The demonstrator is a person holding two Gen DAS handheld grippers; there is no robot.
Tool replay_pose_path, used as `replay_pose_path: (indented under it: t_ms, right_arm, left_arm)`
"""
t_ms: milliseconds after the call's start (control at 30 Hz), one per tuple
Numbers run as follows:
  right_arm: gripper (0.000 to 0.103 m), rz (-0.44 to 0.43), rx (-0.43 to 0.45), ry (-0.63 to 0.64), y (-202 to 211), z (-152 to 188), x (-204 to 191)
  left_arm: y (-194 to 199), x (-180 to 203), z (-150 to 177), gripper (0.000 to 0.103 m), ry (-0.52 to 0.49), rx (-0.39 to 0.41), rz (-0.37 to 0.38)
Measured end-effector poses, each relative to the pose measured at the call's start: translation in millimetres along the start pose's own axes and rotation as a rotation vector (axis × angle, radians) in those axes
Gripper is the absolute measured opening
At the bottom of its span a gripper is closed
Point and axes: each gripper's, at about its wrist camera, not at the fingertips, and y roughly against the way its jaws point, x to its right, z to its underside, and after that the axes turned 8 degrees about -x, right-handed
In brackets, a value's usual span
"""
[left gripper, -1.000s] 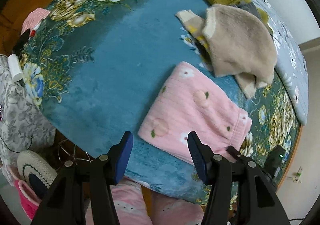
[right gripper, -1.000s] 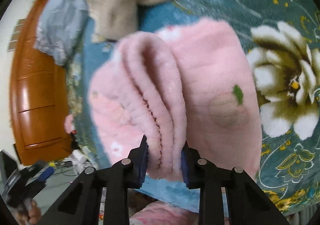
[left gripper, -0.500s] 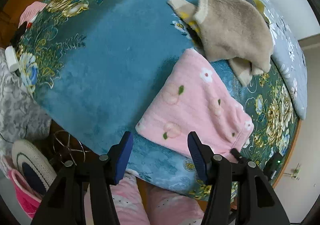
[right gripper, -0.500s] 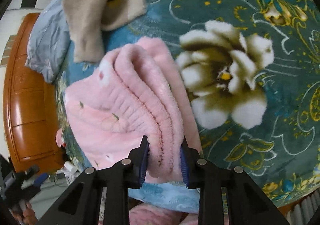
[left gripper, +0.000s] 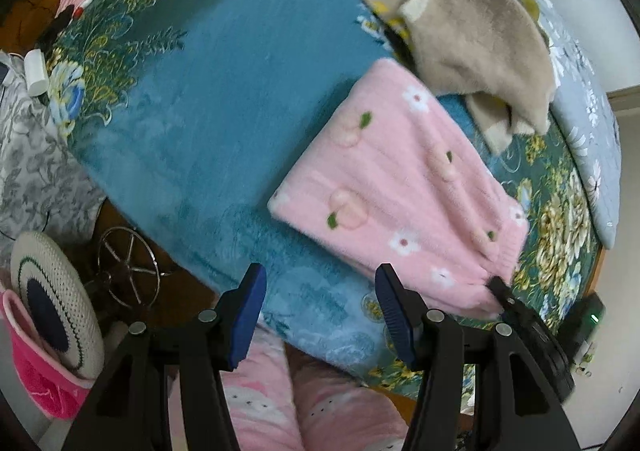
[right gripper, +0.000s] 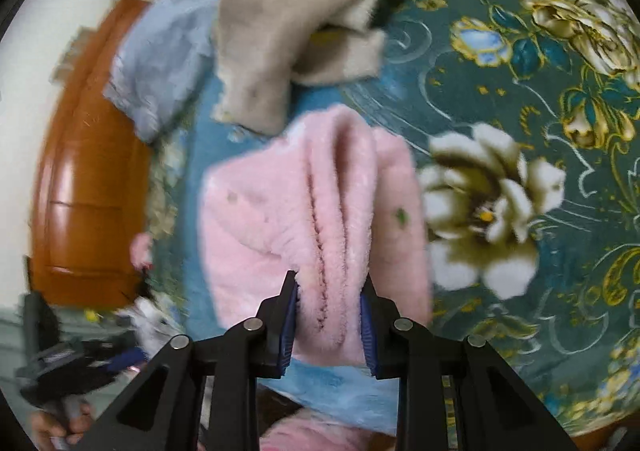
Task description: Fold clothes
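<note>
Right claw [right gripper: 329, 321] clamped on thick folded edge of pink fleece garment [left gripper: 400, 203], several layers between pads. Garment lies folded flat on bed [left gripper: 208, 99], on teal floral blanket, near front edge. Left claw [left gripper: 320, 315] spread wide, empty, above bed edge, just beside garment. Beige fleece garment [left gripper: 476, 47] crumpled behind pink one, touching it. No containers visible.

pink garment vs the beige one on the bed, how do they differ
The pink garment is folded into a flat rectangle; the beige garment lies rumpled and unfolded. The pink one has flower and peach prints; the beige is plain. The right tongs grip the pink one's edge; nothing holds the beige. Both look fleecy.
</note>
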Motion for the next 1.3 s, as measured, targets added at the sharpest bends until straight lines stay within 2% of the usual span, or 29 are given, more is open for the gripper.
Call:
replay_pose_path:
  t_ms: [33, 100, 167, 267, 367, 433, 500, 700, 800, 900, 1000, 1067, 1167, 1300]
  right_arm:
    - [0.030, 0.015, -0.048, -0.052, -13.1, 0.4, 16.7]
    - [0.031, 0.015, -0.073, -0.094, -16.7, 2.5, 28.5]
    - [0.036, 0.018, -0.078, -0.101, -15.7, 3.1, 29.0]
    - [0.038, 0.029, -0.079, -0.095, -9.4, 4.1, 26.3]
    - [0.038, 0.067, -0.025, -0.085, 15.4, 3.5, 22.0]
    - [0.040, 0.110, 0.027, -0.085, 34.7, 1.5, 20.7]
    - [0.040, 0.110, 0.041, -0.065, 41.8, -9.1, 7.2]
    - [0.040, 0.028, -0.036, 0.060, 8.4, -40.6, -46.8]
    - [0.040, 0.037, -0.061, 0.068, -15.3, -58.4, -54.3]
    - [0.038, 0.097, -0.089, 0.026, -36.9, -74.0, -43.3]
    - [0.038, 0.104, -0.092, -0.011, -50.7, -84.0, -32.6]
    - [0.038, 0.107, -0.093, -0.024, -58.3, -89.2, -28.6]
    - [0.038, 0.116, -0.100, -0.021, -68.2, -93.6, -27.1]
    - [0.038, 0.123, -0.112, -0.017, -78.8, -97.5, -24.2]
  left_arm:
    - [-1.8, -0.6, 1.2, 0.058, -0.001, -0.005, -0.007]
    - [-4.2, -1.7, 0.1, 0.058, -0.004, -0.010, -0.019]
    - [-8.0, -2.2, -7.3, 0.058, -0.001, -0.013, -0.017]
    - [-16.3, 0.4, -20.5, 0.058, -0.002, -0.023, -0.015]
    - [-28.3, 14.8, -38.4, 0.058, -0.033, -0.038, -0.015]
    - [-38.5, 33.6, -49.1, 0.058, -0.108, -0.043, -0.034]
    - [-48.8, 52.3, -59.7, 0.058, -0.182, -0.049, -0.054]
    - [-77.4, 103.1, -91.9, 0.058, -0.412, -0.047, -0.084]
    - [-89.8, 117.5, -108.8, 0.058, -0.522, -0.008, -0.107]
    - [-108.6, 116.9, -127.2, 0.058, -0.551, -0.028, -0.113]
    - [-127.3, 116.2, -145.5, 0.058, -0.579, -0.048, -0.119]
    - [-137.7, 113.0, -154.9, 0.058, -0.562, -0.069, -0.102]
    - [-150.7, 107.7, -164.7, 0.058, -0.547, -0.096, -0.078]
    - [-159.1, 108.0, -169.5, 0.059, -0.547, -0.124, -0.089]
